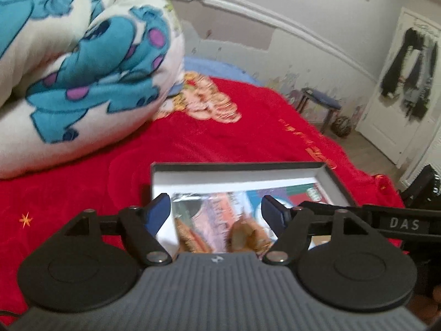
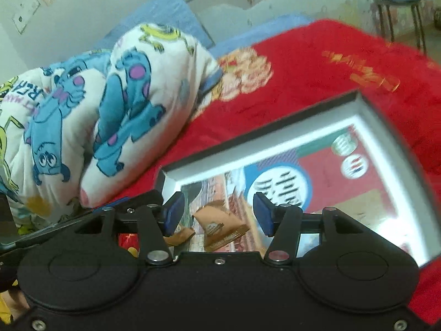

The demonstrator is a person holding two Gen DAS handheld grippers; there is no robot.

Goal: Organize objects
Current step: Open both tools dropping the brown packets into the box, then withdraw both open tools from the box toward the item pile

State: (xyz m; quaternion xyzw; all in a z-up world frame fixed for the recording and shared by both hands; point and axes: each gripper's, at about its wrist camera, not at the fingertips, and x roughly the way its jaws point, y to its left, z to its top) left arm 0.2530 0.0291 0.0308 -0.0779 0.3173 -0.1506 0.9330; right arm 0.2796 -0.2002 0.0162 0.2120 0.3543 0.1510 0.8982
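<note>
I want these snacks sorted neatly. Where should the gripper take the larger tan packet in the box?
Probably by the tan packet's raised upper corner, coming from above with the right gripper: the packet lies tilted in the shallow box, whose walls block side approach.

A shallow rectangular cardboard box [image 2: 369, 113] with a dark outer rim and white inner walls lies open and flat on the red blanket-covered bed. Its floor carries a colourful printed sheet [image 2: 317, 176] with a red field, a blue circle and two small round emblems toward the far right corner. In the near part of the box lie small orange-brown wrapped packets [image 2: 220, 227], crumpled and tilted, one beside another [image 2: 180, 237]. From the left wrist view the same box [image 1: 237, 167] shows blurred orange packets [image 1: 245, 234] inside.
</note>
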